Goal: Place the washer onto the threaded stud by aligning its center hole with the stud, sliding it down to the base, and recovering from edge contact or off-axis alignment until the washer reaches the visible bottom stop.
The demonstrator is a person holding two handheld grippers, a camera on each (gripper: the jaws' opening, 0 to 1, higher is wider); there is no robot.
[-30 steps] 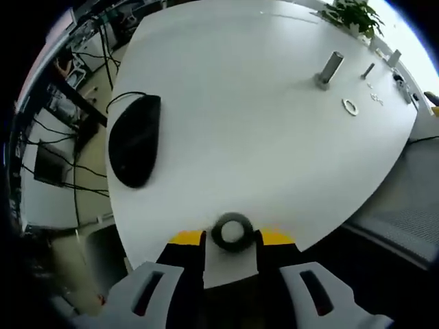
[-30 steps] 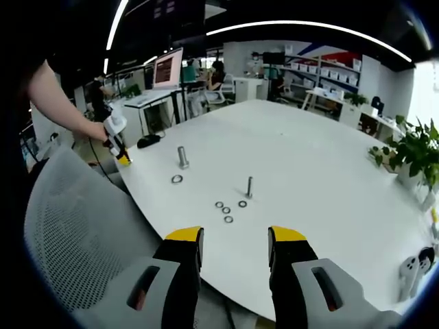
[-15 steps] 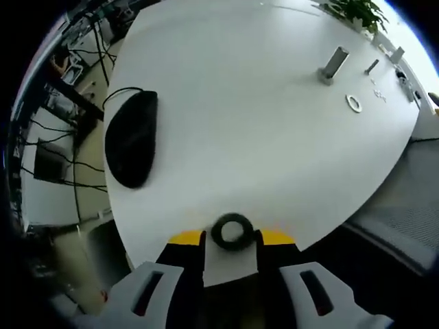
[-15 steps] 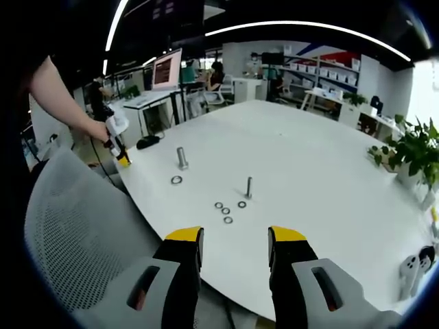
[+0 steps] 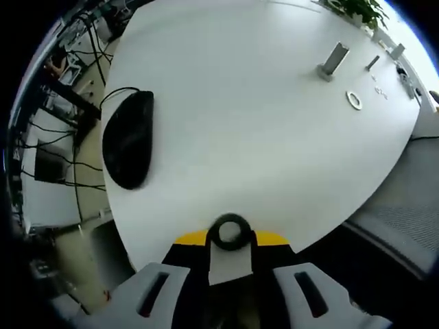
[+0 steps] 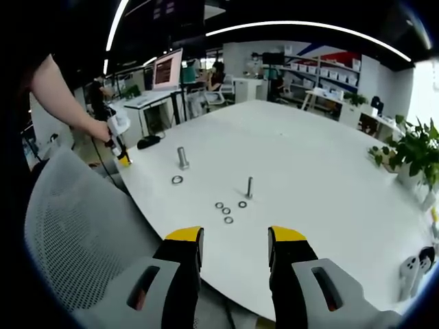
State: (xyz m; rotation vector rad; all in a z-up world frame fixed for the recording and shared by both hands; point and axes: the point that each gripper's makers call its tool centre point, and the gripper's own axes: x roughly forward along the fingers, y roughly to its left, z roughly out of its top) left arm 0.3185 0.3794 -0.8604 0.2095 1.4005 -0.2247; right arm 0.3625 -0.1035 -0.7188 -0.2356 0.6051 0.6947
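Observation:
My left gripper (image 5: pixel 230 241) is at the near table edge, its yellow-tipped jaws shut on a dark ring-shaped washer (image 5: pixel 230 231). Far across the table stand a thick threaded stud (image 5: pixel 333 60) and a thin stud (image 5: pixel 371 63), with a pale washer (image 5: pixel 354 100) lying before them. In the right gripper view the left gripper (image 6: pixel 118 147) is at the table's far-left edge, in a person's hand. The thick stud (image 6: pixel 182 157), the pale washer (image 6: pixel 177 179), the thin stud (image 6: pixel 249 186) and several small washers (image 6: pixel 226 211) are mid-table. My right gripper (image 6: pixel 234 255) is open, off the near edge.
A black computer mouse (image 5: pixel 127 147) lies on the white table (image 5: pixel 240 116) left of my left gripper. A grey mesh chair back (image 6: pixel 75 233) stands beside the table, and a potted plant (image 6: pixel 411 154) sits at the right edge. Desks and monitors are behind.
The left jaws have drawn closer together around the dark washer. The left view has shifted a little. The right gripper view is unchanged.

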